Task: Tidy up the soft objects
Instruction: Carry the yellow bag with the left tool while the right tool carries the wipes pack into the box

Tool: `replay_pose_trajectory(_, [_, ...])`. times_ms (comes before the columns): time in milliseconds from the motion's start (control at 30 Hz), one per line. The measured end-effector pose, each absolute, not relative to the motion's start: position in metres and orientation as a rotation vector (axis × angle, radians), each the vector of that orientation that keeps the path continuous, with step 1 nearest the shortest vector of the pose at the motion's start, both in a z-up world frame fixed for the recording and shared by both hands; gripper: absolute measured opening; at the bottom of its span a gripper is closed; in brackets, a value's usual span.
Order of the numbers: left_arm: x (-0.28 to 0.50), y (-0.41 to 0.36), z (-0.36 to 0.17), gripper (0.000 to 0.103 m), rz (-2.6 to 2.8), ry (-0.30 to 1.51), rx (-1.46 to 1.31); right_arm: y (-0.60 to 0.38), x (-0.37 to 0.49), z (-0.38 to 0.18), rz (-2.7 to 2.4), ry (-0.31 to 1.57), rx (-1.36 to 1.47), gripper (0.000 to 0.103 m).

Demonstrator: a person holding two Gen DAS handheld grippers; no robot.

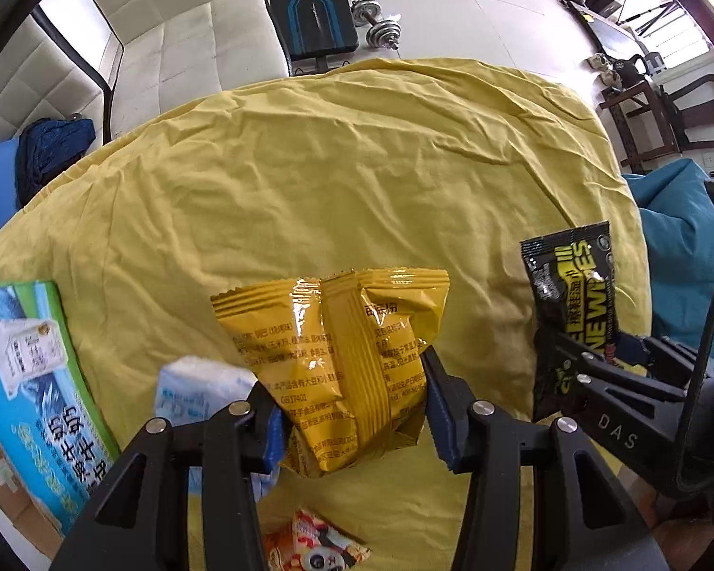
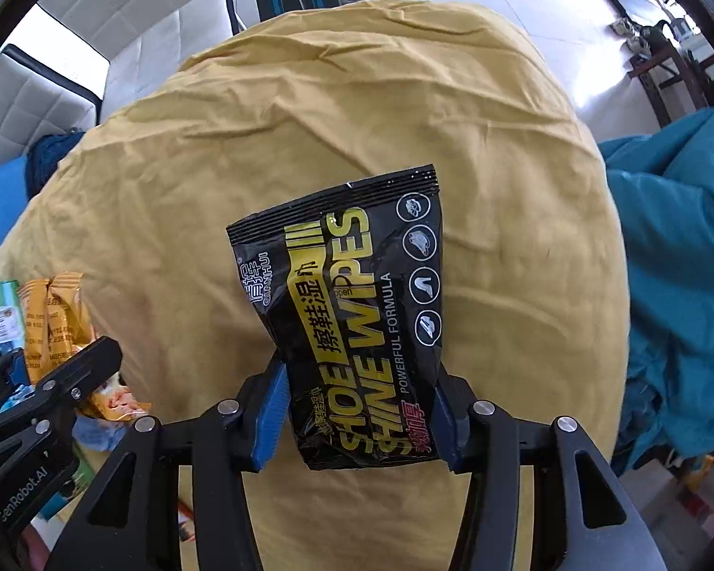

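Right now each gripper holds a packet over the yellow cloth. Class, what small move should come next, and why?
Probably carry both across to the blue-green carton at the left: the left gripper clamps the yellow snack packet, the right gripper the black shoe wipes packet, both hanging clear of the yellow cloth.

A crinkled yellow snack packet (image 1: pixel 338 361) hangs pinched at its sides above the yellow cloth (image 1: pixel 309 181), and to its right a glossy black shoe-wipes pack (image 2: pixel 352 314) with yellow lettering is likewise clamped, tilted.
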State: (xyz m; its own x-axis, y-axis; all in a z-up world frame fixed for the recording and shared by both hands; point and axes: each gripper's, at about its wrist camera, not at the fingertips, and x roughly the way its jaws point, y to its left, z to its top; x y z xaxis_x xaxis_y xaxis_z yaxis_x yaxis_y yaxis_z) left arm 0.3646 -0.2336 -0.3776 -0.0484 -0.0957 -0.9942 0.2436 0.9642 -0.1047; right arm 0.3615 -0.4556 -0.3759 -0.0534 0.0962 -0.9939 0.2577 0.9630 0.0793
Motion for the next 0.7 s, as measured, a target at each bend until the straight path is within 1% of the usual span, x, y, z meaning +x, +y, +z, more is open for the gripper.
replay_pose_trajectory(200, [0.344, -0.221, -0.355, 0.045, -0.304, 1.581, 0.083, -0.427, 0.313, -0.35, -0.088, 1.602, 0.336, 0.052])
replay_pose_trajectory(467, [0.317, -0.194, -0.307, 0.045, -0.34, 1.508, 0.057, -0.374, 0.265, -0.279, -0.049, 1.502, 0.346, 0.052])
replay_pose_trajectory(533, [0.312, -0.183, -0.295, 0.044, -0.346, 1.491, 0.048, -0.377, 0.272, -0.262, -0.035, 1.487, 0.343, 0.052])
replay_pose_trajectory(700, [0.292, -0.147, -0.259, 0.044, -0.361, 1.435, 0.019, -0.333, 0.265, -0.218, 0.014, 1.441, 0.328, 0.052])
